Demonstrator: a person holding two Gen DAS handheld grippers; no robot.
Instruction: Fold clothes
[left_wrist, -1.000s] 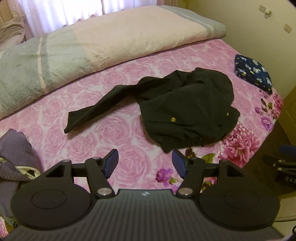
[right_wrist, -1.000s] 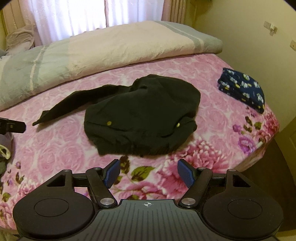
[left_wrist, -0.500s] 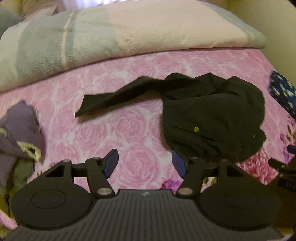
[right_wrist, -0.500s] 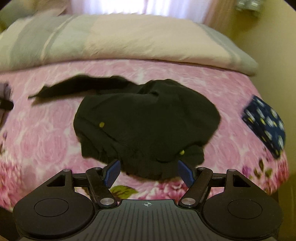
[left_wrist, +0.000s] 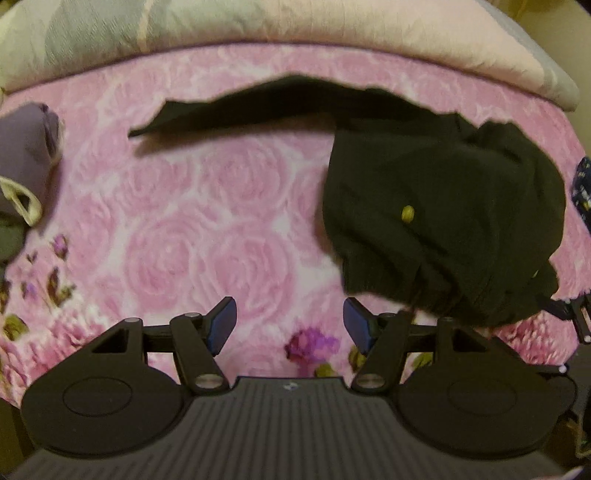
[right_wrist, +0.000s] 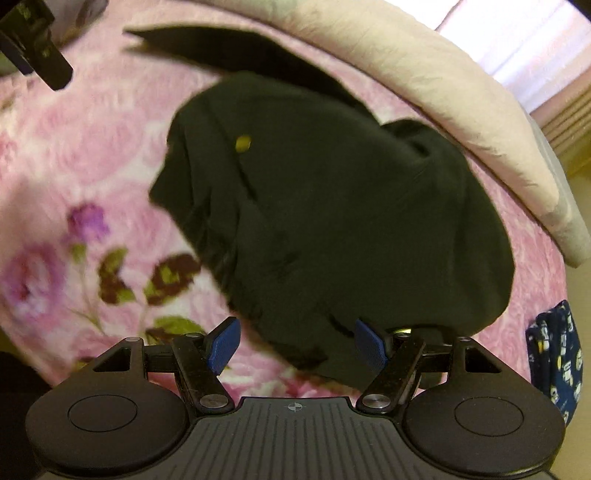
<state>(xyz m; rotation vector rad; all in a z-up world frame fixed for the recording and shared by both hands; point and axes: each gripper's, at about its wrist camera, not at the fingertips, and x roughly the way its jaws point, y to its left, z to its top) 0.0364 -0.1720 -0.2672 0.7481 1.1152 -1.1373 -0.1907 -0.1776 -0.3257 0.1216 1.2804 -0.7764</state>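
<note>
Garment (right_wrist: 332, 206) lies bunched ahead of my right tool (right_wrist: 293, 349), blades apart around its hem; I judge clamping next, left tool (left_wrist: 290, 326) likewise apart

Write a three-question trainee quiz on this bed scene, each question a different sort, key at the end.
1. True or false: the right gripper is shut on the black garment.
2. Multiple choice: the garment's long sleeve points toward A) the purple clothes, B) the navy patterned bundle, C) the floor.
3. Fill in: the left gripper has bare pink ____ between its jaws.

Key: 1 false; 2 A; 3 bedspread.
</note>
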